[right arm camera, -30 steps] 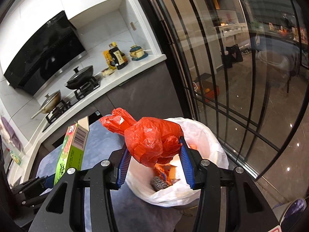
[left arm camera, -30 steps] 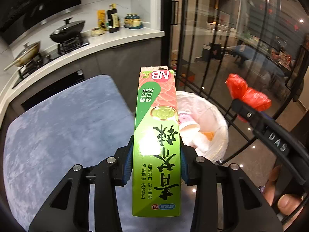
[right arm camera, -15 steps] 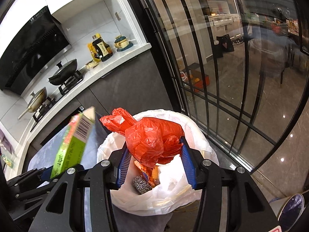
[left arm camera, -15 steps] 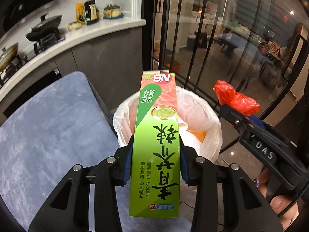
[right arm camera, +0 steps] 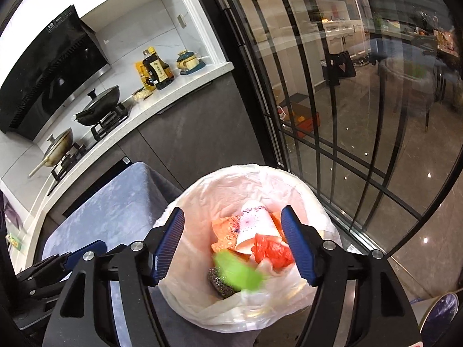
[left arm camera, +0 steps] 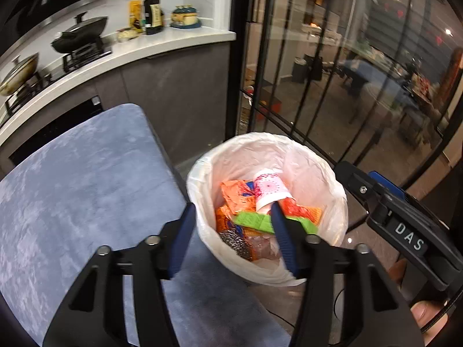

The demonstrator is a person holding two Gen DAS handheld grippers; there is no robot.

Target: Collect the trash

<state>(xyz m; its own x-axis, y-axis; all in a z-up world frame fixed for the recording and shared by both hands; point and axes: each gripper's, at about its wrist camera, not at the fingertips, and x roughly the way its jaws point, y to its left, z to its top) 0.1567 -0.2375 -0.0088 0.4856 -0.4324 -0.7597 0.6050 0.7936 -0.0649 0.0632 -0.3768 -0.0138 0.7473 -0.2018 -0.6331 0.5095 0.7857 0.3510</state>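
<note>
Trash bin (left arm camera: pixel 324 173) holding green box (left arm camera: pixel 254 221) and, seemingly, red bag (right arm camera: pixel 272 250), left claw (left arm camera: pixel 231 228) and right claw (right arm camera: pixel 233 240) spread wide, empty

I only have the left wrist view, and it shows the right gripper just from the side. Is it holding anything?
Observer: No. The right gripper is open and empty, above the trash bin.
Operator: Part of the bin is hidden for me. What's by the paper cup?
Observer: A crumpled red plastic bag, lying against the cup.
Operator: Has the green box settled?
Observer: Here it's only a green blur, over the steel scourer.
</note>
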